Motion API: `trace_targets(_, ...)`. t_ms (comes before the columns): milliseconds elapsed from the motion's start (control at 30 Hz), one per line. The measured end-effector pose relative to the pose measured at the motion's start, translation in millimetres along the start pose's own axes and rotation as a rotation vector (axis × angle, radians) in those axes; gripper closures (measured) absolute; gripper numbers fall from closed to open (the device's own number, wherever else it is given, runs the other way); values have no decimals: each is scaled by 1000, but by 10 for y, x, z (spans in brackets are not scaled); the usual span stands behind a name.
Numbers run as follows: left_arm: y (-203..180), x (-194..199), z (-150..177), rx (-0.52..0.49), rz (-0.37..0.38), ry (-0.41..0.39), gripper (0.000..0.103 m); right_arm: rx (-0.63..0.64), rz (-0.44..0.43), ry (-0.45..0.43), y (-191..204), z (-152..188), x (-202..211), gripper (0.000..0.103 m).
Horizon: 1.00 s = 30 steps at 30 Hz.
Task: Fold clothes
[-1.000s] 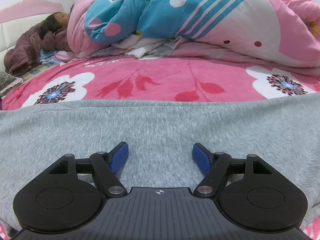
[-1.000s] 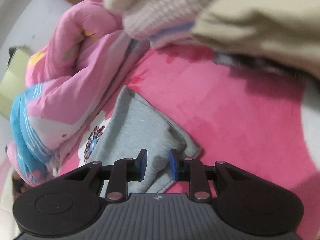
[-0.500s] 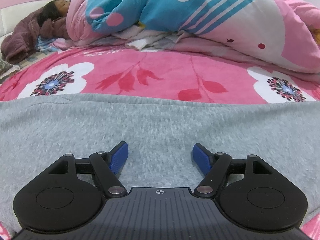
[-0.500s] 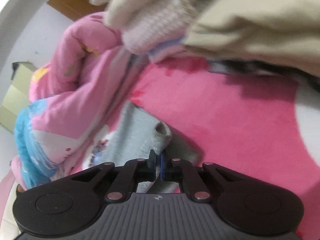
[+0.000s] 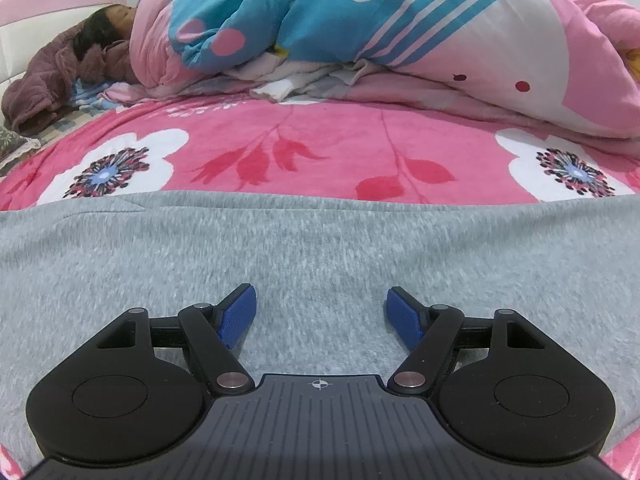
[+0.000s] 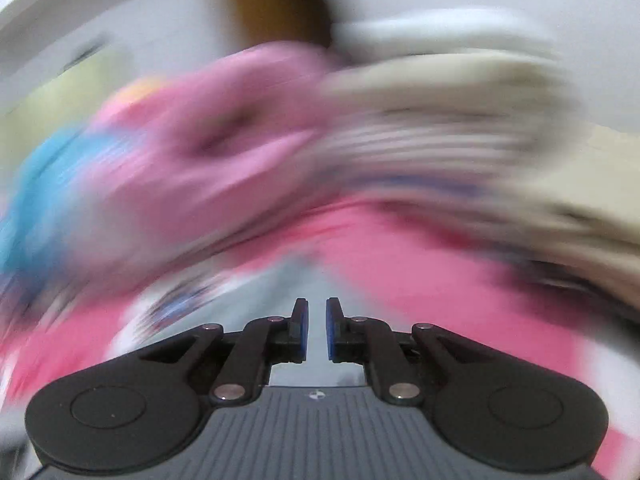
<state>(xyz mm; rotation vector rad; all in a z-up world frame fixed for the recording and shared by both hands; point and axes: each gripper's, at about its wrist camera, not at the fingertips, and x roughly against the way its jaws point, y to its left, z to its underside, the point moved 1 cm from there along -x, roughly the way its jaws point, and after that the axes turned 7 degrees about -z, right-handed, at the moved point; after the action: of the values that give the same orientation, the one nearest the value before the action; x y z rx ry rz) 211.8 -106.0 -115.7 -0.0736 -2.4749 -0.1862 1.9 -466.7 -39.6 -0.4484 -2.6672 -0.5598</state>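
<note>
A bed is covered by a pink blanket [image 5: 328, 148] printed with white flowers with dark speckled centres and red leaf sprigs. Along its far side a bulky quilt [image 5: 360, 24] in pink, blue and white, marked with stripes and dots, is heaped. At the far left a person [image 5: 104, 36] is seen lying under the quilt's end, with dark hair showing, beside a crumpled maroon garment [image 5: 44, 84]. A white padded headboard [image 5: 16, 36] with a pink top is seen behind them. Pale crumpled cloth [image 5: 288, 84] is tucked under the quilt's edge. In the right wrist view everything is blurred; a pile of beige and striped fabrics [image 6: 460, 120] is made out on the blanket, and a brown door [image 6: 268, 12] beyond.
</note>
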Motion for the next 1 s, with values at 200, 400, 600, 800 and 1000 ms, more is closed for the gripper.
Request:
trace_targets(200, -12, 0, 8, 2, -7, -8, 29, 456, -375, 292, 1368, 556, -776, 96)
trace_targets(400, 23, 3, 28, 6, 11, -19, 29, 190, -161, 257, 133, 249, -872, 100)
trace_targets(600, 18, -3, 39, 8, 11, -28, 29, 134, 144, 158, -707, -198, -603, 99)
trace_targets(800, 13, -5, 46, 9, 9, -33, 28, 311, -234, 332, 333, -41, -1155, 99)
trace_targets(1000, 20, -1, 53, 8, 11, -37, 28, 70, 135, 286, -668, -633, -1912, 103)
